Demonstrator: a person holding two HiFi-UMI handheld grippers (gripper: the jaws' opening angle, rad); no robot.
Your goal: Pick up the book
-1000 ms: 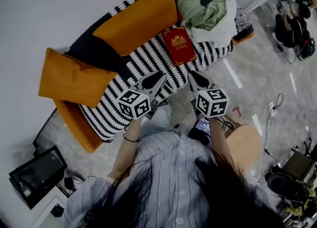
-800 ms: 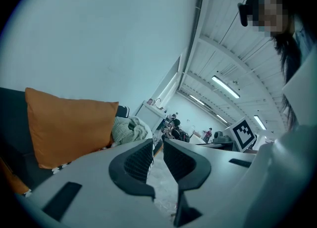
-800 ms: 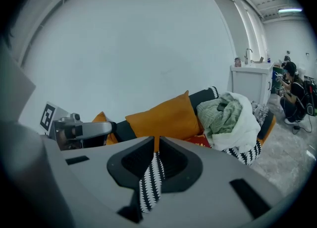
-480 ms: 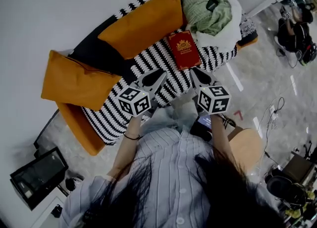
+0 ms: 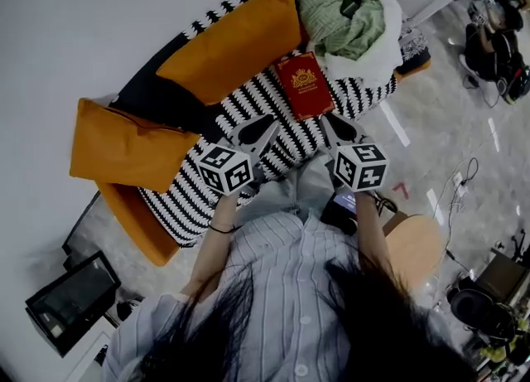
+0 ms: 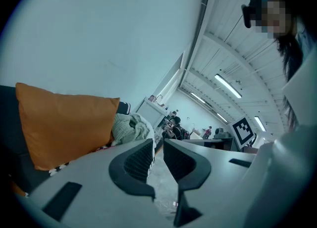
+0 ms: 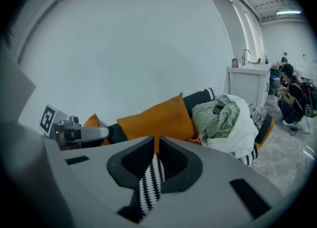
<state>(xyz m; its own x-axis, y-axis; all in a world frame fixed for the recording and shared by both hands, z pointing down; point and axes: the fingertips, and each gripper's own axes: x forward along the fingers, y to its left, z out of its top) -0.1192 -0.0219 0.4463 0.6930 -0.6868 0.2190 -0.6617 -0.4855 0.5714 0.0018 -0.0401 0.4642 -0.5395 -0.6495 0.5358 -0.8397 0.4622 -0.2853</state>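
The red book (image 5: 305, 84) lies flat on the striped sofa (image 5: 248, 111), between an orange cushion (image 5: 236, 41) and a heap of laundry (image 5: 348, 20). The right gripper view hides nearly all of it behind the gripper's own body. The left gripper (image 5: 267, 126) and right gripper (image 5: 330, 125) hover just short of it, both closed and empty. A white wall (image 5: 83, 7) stands behind the sofa; the floor (image 5: 435, 111) beside it is pale, with cables (image 5: 457, 180).

Dim bluish cast, fisheye edges dark, ceiling strip lights glare
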